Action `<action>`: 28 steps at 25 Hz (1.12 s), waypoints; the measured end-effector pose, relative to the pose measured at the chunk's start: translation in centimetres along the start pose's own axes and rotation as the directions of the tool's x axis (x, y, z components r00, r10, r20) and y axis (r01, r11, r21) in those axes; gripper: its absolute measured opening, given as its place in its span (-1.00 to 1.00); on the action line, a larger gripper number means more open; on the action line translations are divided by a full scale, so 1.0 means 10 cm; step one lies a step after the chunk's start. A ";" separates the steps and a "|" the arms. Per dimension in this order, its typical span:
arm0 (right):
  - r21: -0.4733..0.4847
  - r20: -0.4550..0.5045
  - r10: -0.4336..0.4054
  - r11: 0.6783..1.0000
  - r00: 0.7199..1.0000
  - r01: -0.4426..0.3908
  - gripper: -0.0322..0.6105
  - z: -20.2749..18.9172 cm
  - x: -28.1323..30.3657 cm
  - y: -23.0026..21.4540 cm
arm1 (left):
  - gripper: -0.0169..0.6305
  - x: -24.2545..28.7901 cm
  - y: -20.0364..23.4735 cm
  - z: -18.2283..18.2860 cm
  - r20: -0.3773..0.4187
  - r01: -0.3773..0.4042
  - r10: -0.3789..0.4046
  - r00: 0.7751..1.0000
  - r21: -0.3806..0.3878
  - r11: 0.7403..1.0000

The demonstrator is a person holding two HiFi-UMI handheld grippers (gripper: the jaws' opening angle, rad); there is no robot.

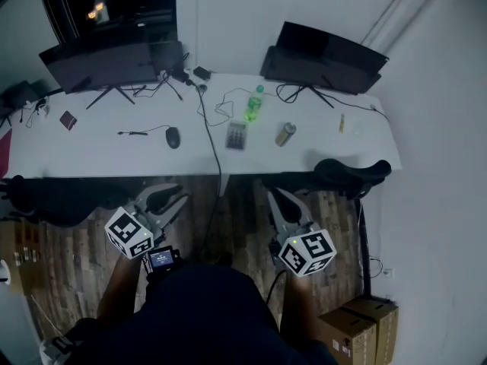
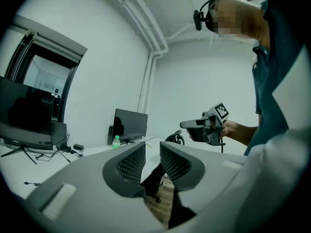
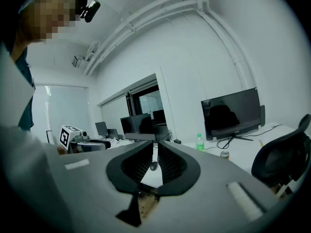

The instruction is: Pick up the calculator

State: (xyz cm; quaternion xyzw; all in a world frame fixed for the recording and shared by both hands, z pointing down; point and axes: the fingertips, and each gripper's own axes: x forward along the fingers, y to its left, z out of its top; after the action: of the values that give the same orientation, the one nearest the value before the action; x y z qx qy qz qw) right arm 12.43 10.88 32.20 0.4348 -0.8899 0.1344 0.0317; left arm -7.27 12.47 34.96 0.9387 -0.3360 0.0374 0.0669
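So far nothing is done: the calculator lies on the desk, well apart from both hands. The left hand-held gripper and right hand-held gripper are closed and empty; reaching and grasping are left.

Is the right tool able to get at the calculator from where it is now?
Probably yes, after moving in. The right tool is short of the desk, but nothing stands between it and the calculator, which lies apart from the can and bottle. Its jaws look shut, so they must open.
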 end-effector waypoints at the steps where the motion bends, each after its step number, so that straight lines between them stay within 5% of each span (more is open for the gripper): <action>1: -0.002 0.001 0.010 1.000 1.000 -0.010 -0.85 0.02 0.01 -0.04 | -0.67 0.02 -0.01 0.00 0.002 -0.010 0.010 1.000 -0.002 1.000; 13: 0.028 0.006 0.014 0.999 1.000 -0.015 -0.85 0.02 -0.13 -0.65 | -0.67 0.53 -0.11 0.02 -0.026 -0.033 0.033 0.999 -0.003 0.999; 28: 0.061 -0.010 -0.147 0.987 0.989 0.147 -0.85 0.09 0.17 -1.07 | -0.68 1.29 0.53 0.09 -0.039 0.131 -0.131 0.991 -0.012 0.991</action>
State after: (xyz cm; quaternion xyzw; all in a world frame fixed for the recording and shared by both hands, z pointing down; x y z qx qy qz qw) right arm 19.83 3.09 33.88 0.4997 -0.8507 0.1603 0.0305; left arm -0.63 0.22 36.07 0.9575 -0.2725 0.0502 0.0802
